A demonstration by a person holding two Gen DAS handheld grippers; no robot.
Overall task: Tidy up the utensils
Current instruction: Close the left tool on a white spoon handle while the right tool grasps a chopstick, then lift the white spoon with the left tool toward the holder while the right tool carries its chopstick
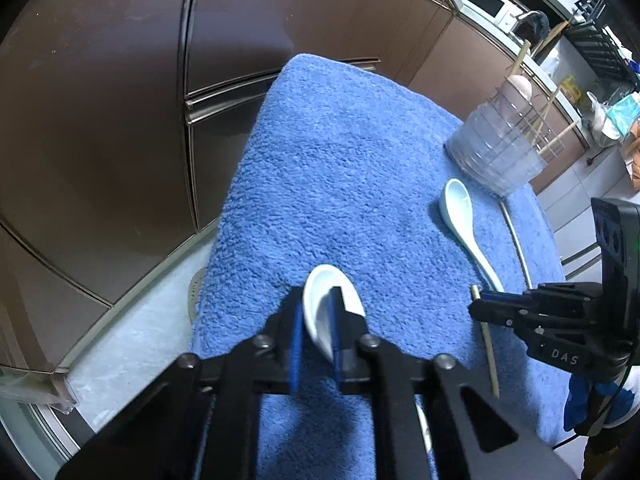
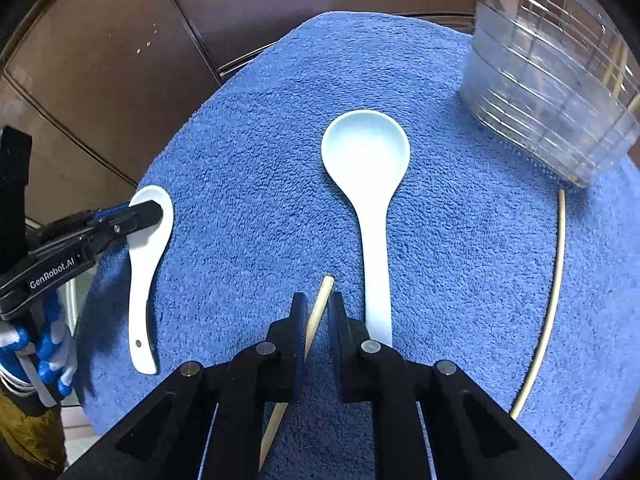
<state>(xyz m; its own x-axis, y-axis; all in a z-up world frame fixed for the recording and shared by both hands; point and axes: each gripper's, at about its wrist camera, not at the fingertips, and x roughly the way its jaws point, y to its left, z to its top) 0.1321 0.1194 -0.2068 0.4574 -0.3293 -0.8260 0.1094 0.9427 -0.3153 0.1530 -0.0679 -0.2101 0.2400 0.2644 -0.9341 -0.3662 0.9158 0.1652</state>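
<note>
Two claws — left gripper [image 1: 316, 320] straddles white spoon [image 1: 320, 308], right gripper [image 2: 316, 320] chopstick [image 2: 316, 312].

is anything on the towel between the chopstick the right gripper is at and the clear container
Yes: the pale blue spoon lies between the chopstick at the right hand-held gripper and the clear container, though lifting over it looks feasible.

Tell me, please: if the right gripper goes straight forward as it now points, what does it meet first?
Probably only the blue towel. The right gripper straddles a chopstick, and the pale blue spoon lies slightly right of its line.
</note>
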